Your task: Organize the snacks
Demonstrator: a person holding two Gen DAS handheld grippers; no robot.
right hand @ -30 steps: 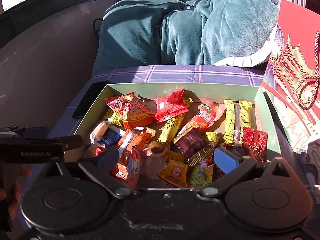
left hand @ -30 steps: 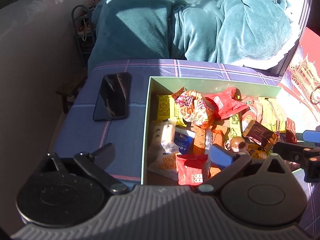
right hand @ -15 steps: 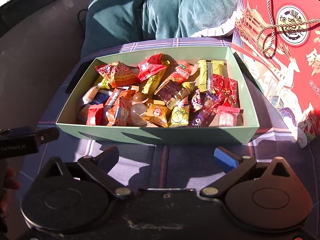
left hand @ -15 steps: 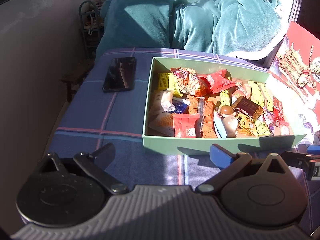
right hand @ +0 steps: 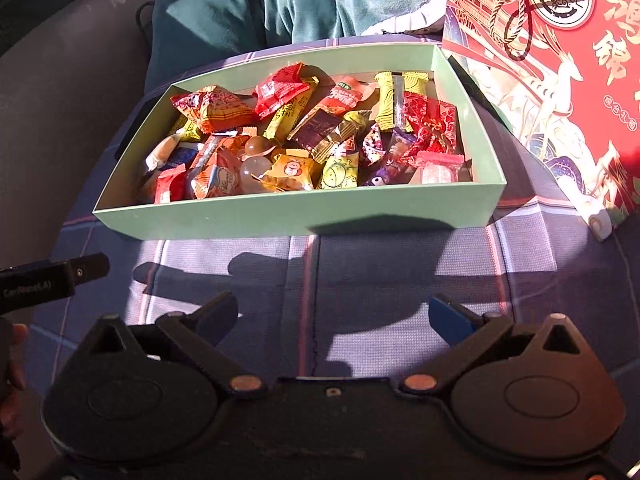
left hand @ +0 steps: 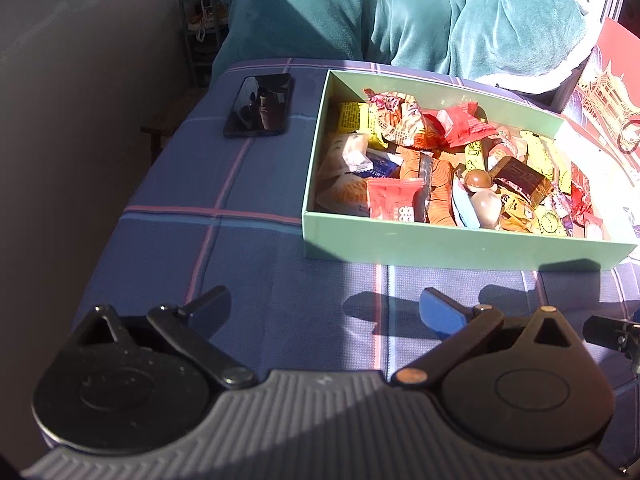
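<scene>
Snacks in bright foil and plastic wrappers (right hand: 304, 140) fill the shallow pale green cardboard box (right hand: 280, 216), which sits on the blue plaid-covered table (left hand: 240, 240). From my right hand-held gripper (right hand: 334, 316) the box lies straight ahead, its long axis running across my line of approach, so the near long wall faces me squarely. From my left hand-held gripper (left hand: 320, 308) the same box lies ahead and off to the right, and I see its near left corner first. Both sets of jaws stand wide apart with nothing between them, and both hang over bare cloth short of the box. I judge the right one better placed for the middle and right-end packets, the left for those at the left end. A black phone (left hand: 262, 104) lies left of the box, clear of it.
</scene>
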